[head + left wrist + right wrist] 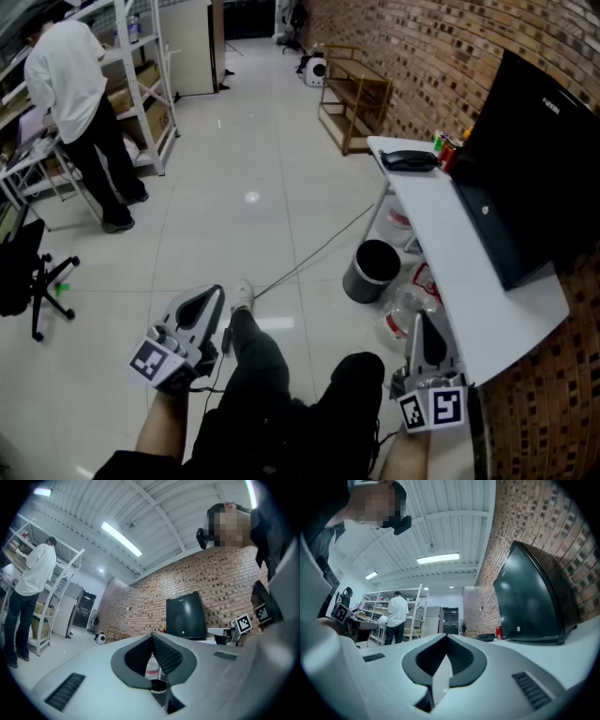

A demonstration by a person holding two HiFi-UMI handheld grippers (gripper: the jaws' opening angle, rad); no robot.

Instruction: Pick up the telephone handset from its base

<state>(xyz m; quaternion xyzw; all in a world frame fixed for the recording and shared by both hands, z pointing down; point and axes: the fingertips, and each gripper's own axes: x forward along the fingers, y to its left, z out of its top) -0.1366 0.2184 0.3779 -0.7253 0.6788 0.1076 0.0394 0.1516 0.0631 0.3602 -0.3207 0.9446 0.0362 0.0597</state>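
A: How far along is the job?

B: Not begun, by my reading. Nearest, both tools hover over the seated person's lap. The left gripper (208,298) has its 2 pads pressed together on nothing, and the right gripper (424,330) is likewise closed and empty, just beside the near end of the white table (448,246).

A: And the phone?

B: The telephone (410,160) sits at the far end of that table, well apart from both tools. Its handset (413,156) appears to lie in place on it, though it is too small to be sure. The whole approach, the grasp and the lift are left to do.

A: What else is on the table?

B: A big black box-shaped appliance (534,159) against the brick wall (412,66), with a red can (448,155) just beside the phone. Underneath stand a dark bin (372,270) and some clear plastic bottles (403,314).

A: The room beyond?

B: A pale tiled floor (253,169) with a cable (319,251) trailing across it, an office chair (23,272) at the left, a wooden rack (356,98) along the wall, and 1 person in white (80,103) at metal shelving (141,75).
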